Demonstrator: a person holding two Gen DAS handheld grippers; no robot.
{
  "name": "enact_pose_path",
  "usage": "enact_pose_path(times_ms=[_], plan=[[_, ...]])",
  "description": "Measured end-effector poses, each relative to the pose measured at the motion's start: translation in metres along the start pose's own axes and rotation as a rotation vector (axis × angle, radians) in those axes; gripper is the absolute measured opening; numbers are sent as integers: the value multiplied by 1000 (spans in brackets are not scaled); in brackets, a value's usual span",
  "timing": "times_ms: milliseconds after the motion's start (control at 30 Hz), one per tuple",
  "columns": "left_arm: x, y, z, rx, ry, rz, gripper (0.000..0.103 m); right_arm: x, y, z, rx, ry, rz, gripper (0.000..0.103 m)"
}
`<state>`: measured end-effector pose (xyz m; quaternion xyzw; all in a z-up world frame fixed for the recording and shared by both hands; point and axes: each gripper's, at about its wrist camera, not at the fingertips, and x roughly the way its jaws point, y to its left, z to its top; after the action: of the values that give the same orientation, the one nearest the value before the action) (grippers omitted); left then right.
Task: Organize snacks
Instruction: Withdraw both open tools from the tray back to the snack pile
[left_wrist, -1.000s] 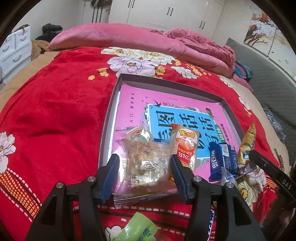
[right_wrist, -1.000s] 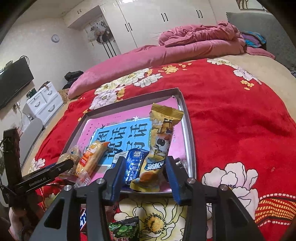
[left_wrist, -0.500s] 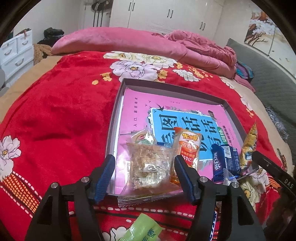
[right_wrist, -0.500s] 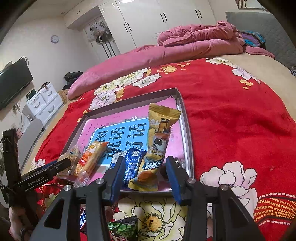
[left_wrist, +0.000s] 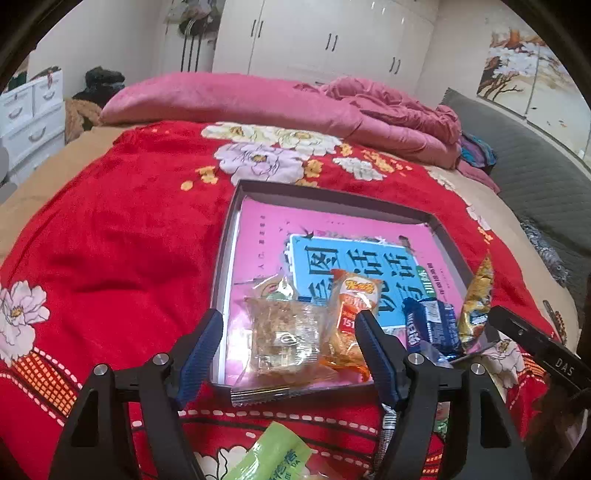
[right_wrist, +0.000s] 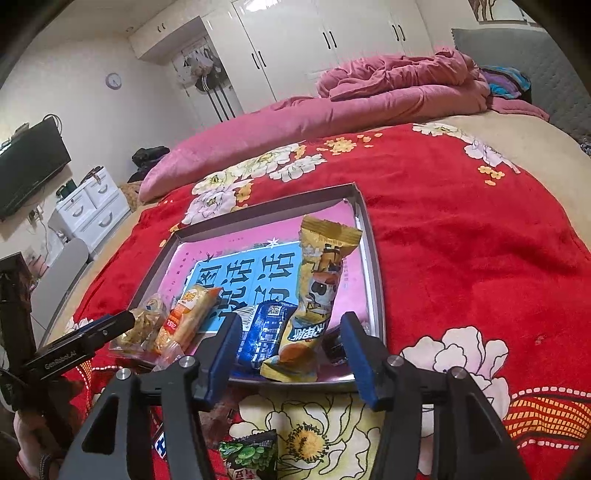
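A dark, shallow tray (left_wrist: 225, 258) with a pink and blue printed bottom lies on the red flowered blanket. Along its near edge lie a clear packet of crumbly snack (left_wrist: 284, 339), an orange packet (left_wrist: 351, 314), a blue packet (left_wrist: 428, 325) and a yellow packet (left_wrist: 476, 302). My left gripper (left_wrist: 288, 354) straddles the clear packet, its jaws opening and the pads off the wrapper. My right gripper (right_wrist: 290, 354) stands around the lower end of the yellow packet (right_wrist: 317, 291) and the blue packet (right_wrist: 266, 332), jaws opening and touching neither.
A light green packet (left_wrist: 273, 458) lies on the blanket under the left gripper. A dark green packet (right_wrist: 251, 454) lies under the right one. The far half of the tray (right_wrist: 373, 266) holds no packets. A pink quilt (left_wrist: 258, 99) is heaped at the far end of the bed.
Both pairs of jaws have spread wider. The left pads came off the clear packet and the right pads off the yellow packet. Both packets stayed in the tray.
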<state>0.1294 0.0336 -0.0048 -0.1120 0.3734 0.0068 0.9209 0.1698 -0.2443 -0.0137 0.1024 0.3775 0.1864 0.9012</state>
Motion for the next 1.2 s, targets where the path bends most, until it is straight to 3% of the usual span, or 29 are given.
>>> enact_pose_path(times_ms=[400,1200], plan=[[-23,5,-3,-13,-37,17,77,-12,5,-1,-31,-34,22,65],[-28,9,-17,-13,21,5,79,-27,26,-12,-139,-35,25,71]])
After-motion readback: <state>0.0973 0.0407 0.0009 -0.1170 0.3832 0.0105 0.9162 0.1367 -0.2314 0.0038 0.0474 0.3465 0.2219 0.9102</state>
